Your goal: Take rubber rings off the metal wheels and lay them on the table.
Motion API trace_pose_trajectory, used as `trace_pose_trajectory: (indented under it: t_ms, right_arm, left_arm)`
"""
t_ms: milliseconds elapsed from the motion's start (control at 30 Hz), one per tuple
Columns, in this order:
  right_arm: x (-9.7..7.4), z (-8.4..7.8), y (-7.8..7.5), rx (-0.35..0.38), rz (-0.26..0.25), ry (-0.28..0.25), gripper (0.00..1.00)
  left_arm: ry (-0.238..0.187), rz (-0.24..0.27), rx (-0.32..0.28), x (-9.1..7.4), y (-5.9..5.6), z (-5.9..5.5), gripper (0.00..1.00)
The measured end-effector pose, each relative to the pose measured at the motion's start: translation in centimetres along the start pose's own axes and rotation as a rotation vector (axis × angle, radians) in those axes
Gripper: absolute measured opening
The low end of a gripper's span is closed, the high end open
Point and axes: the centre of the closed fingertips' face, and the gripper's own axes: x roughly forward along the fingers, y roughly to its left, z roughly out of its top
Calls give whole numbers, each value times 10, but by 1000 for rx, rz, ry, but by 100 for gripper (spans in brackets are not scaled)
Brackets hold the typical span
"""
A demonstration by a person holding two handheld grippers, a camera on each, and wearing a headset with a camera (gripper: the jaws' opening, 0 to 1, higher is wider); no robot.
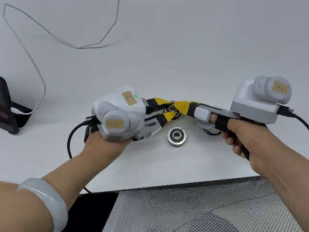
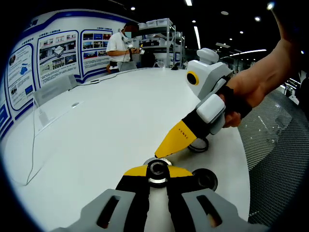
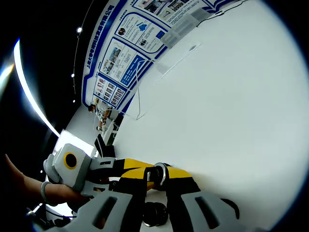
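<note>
yellow-tipped left gripper [image 2: 158,172] clamps a wheel [image 2: 158,169] just above the table [image 2: 96,135] while the right gripper [image 2: 166,147] has its tips at the rim, whether closed i cannot tell; stripping the ring [image 2: 158,163] seems in hand, needing next a pinch and outward peel.

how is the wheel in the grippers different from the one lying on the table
The held wheel sits off the table, clamped in the left gripper, the right gripper's tip at it; the table wheel lies flat, untouched. The held wheel is partly hidden by jaws; the table wheel shows its whole face. Both are round with metal hubs.
</note>
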Motion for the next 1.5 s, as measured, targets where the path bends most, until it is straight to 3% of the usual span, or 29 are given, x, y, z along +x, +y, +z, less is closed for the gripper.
trace_pose_trajectory:
  t_ms: [567,1100,1500]
  right_arm:
    - [-1,-13,3,-21,11,38,24]
    - [3,-10,1,-6,-6,31,26]
    - [0,-13,6,23,19,49,27]
  left_arm:
    - [-2,0,-1,0,0,0,13]
    - [-1,-1,-1,0,0,-1,13]
    - [0,-4,-1,0,0,-1,13]
